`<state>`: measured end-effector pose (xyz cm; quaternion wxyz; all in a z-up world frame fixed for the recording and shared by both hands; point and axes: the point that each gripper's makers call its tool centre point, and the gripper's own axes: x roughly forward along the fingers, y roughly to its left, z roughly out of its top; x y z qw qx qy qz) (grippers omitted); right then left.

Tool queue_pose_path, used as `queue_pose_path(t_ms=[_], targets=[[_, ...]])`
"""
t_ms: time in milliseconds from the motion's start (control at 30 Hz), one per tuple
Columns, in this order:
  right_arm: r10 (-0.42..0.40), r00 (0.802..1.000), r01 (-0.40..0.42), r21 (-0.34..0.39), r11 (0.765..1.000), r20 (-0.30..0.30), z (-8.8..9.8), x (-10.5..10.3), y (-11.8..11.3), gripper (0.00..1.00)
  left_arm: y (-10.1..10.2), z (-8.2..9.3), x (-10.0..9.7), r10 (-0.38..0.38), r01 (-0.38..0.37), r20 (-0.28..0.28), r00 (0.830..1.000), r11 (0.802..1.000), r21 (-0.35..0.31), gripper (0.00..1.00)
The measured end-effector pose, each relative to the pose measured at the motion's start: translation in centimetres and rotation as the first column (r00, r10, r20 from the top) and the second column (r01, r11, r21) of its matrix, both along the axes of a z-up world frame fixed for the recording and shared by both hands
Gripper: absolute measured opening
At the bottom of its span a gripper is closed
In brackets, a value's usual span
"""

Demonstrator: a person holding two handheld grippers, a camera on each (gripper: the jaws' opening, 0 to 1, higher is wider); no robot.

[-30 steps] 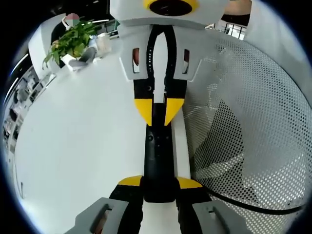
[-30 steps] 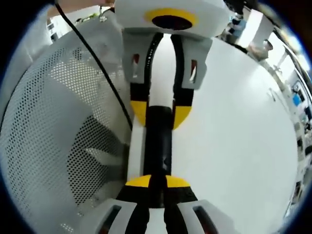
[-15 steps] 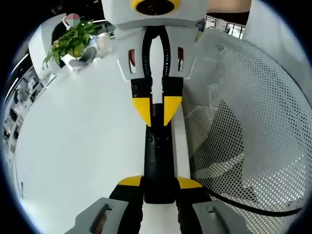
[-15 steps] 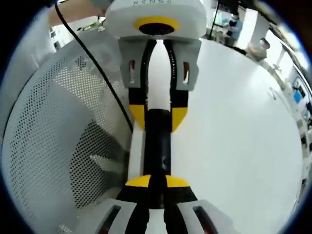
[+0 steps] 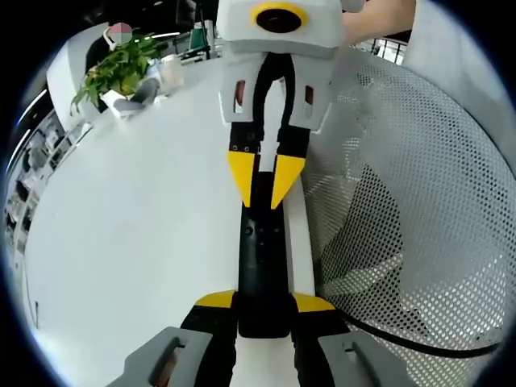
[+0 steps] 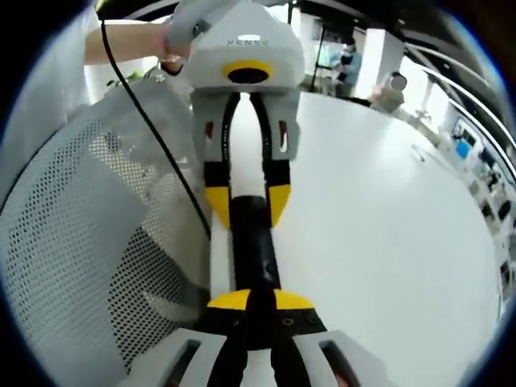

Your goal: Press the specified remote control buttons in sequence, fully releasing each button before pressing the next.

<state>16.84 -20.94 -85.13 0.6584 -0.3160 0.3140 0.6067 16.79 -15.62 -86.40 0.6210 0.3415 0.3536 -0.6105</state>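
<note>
Remote control: we see a long black remote control [image 5: 262,266] lying on a narrow white strip on the white surface [image 5: 129,242], running lengthwise between the two hand-held grippers. In the right gripper view the same remote control [image 6: 251,242] runs away from the camera toward the facing tool.

Left hand-held gripper: in the left gripper view, the left hand-held gripper [image 5: 264,305] has its yellow-tipped jaws on either side of the near end of the remote, closed against its sides, so we read it as gripping the remote. In the right gripper view the left hand-held gripper [image 6: 245,205] comes in from the far side, yellow tips flanking the far end of the black body.

Right hand-held gripper: in the right gripper view, the right hand-held gripper [image 6: 251,300] has its yellow tips nearly together at the near end of the remote. We cannot tell whether they pinch it or simply rest over it. In the left gripper view the right hand-held gripper [image 5: 265,181] points its tips down at the far end of the remote, a narrow gap between them, touching or just above it.

Surroundings: a white perforated mesh basket [image 5: 403,226] stands just beside the remote, with a black cable [image 6: 153,129] draped over it. A potted plant [image 5: 117,68] sits far off. A person's hand [image 6: 173,40] holds the left tool.
</note>
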Motion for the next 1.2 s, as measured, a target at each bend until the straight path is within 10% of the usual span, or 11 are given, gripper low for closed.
queue_pose_path(t_ms=[1200], targets=[[0.007, 0.999, -0.015, -0.195, 0.981, -0.04, -0.37, -0.02, 0.85, 0.03, -0.01, -0.03, 0.03, -0.011, 0.011, 0.0, 1.0, 1.0, 0.002, 0.25]])
